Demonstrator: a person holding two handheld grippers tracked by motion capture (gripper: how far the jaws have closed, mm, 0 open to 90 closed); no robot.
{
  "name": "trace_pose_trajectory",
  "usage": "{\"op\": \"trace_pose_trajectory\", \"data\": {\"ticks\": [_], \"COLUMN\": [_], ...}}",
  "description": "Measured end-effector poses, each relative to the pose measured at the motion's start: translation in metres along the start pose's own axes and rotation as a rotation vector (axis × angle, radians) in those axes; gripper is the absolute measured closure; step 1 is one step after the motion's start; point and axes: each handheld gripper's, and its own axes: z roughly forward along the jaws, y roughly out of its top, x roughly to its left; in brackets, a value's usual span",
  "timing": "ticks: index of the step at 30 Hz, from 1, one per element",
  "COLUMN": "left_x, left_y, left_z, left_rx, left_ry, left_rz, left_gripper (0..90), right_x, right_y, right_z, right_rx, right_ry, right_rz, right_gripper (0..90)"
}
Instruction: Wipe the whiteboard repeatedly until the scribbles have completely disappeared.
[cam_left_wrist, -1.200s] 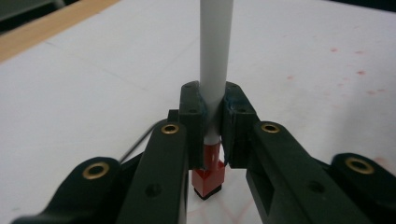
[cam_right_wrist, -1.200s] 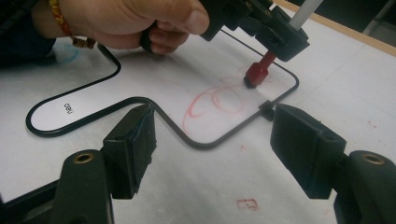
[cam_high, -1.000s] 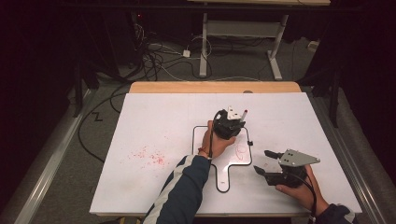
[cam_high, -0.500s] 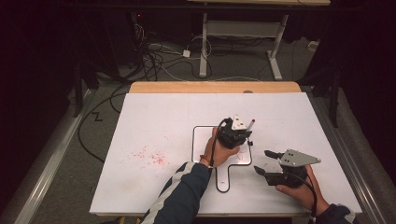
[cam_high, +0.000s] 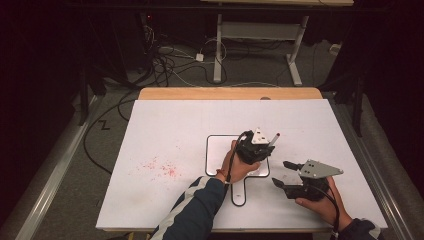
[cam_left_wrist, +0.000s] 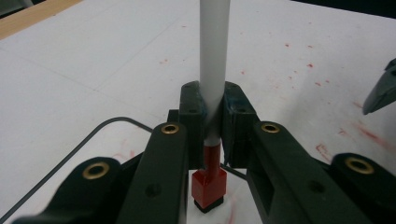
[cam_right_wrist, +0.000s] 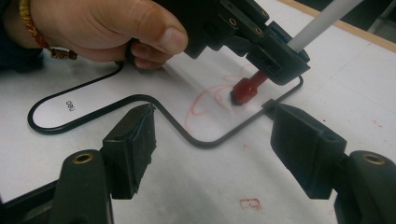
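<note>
A: Start with the big picture. Why is the bench (cam_high: 165, 130) covered in white?

B: I'd guess it is a wipeable or sacrificial surface. Red specks and smears (cam_high: 159, 167) dot it to the left of the work, so ink goes astray here.

A: And the white board with the black outline?

B: That small paddle-shaped whiteboard (cam_high: 218, 150) lies flat near the person's edge of the bench, its handle tab pointing toward them. Lying flat, it takes downward pressure without sliding much, which suits drawing.

A: What is the left gripper (cam_high: 255, 148) doing?

B: Its jaws are pressed together on a white-barrelled red marker (cam_left_wrist: 214, 88), pinching the barrel just above the red nib section. Gripping that low probably keeps the tip steady. The marker stands tilted, nib (cam_right_wrist: 246, 89) down on the board, with its free end sticking up past the gripper.

A: Is there ink on the board?

B: Yes, looping red lines (cam_right_wrist: 205, 103) sit right beside the nib, inside the outline near the board's corner.

A: And the right gripper (cam_high: 285, 175)?

B: It sits just beside the board on the bench, jaws spread with nothing between them. It points toward the marker tip, apparently waiting or ready to steady the board. It touches neither board nor marker as far as I can tell.
</note>
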Motion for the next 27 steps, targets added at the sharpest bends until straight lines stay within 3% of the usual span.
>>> {"op": "trace_pose_trajectory", "data": {"ticks": [7,10,13,21,23,27], "left_x": [0.027,0.034,0.027,-0.01,-0.014,-0.007], "left_y": [-0.007,-0.007,-0.006,0.001,0.002,0.003], "left_z": [-0.008,-0.008,-0.005,0.007,0.009,0.01], "left_rx": [-0.005,-0.008,-0.005,0.002,0.005,0.006], "left_ry": [0.073,0.066,0.024,-0.108,-0.114,-0.098], "left_rz": [-0.059,-0.094,-0.083,-0.004,0.017,0.015], "left_gripper": [78.8,78.8,78.8,78.8,78.8,78.8], "right_x": [-0.001,0.0,0.0,-0.006,-0.008,-0.008], "right_y": [0.0,0.0,0.0,-0.002,-0.002,-0.003], "right_z": [0.0,0.001,0.001,-0.001,-0.002,-0.003], "right_rx": [0.002,0.003,0.007,0.011,0.006,0.002], "right_ry": [0.001,0.007,0.007,-0.025,-0.029,-0.033], "right_rz": [0.002,0.0,-0.005,0.011,0.017,0.02], "right_gripper": [31.7,31.7,31.7,31.9,31.9,32.0]}}
